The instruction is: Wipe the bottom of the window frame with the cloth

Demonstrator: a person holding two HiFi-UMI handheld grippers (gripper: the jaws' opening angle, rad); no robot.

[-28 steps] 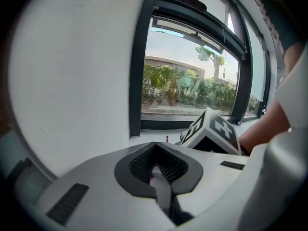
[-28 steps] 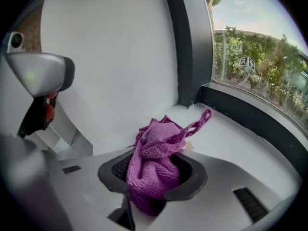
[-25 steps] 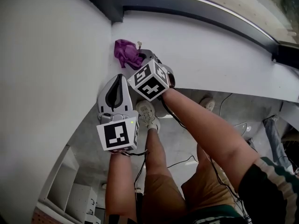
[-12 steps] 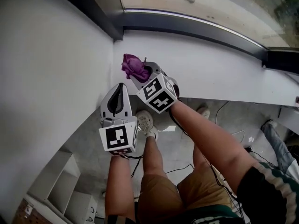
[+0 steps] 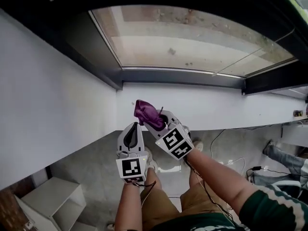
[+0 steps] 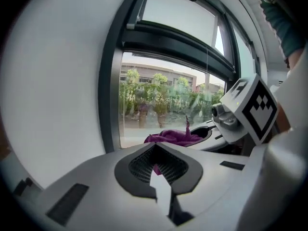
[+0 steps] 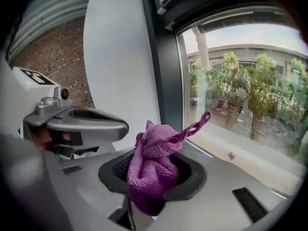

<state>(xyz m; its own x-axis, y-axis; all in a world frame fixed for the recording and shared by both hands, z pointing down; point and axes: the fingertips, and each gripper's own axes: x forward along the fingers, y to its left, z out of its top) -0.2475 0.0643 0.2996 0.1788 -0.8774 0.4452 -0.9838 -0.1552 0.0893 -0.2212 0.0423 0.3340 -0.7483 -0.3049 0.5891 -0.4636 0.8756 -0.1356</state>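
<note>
Purple cloth in right gripper, left gripper beside, frame beyond

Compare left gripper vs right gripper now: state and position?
The left gripper is shut with nothing between its jaws; the right gripper is shut on the purple cloth. In the head view, the right gripper reaches nearer the window frame, while the left gripper sits lower, closer to the person. Both point toward the window.

The bunched purple cloth is pinched in the right gripper, near the bottom of the dark window frame.
</note>
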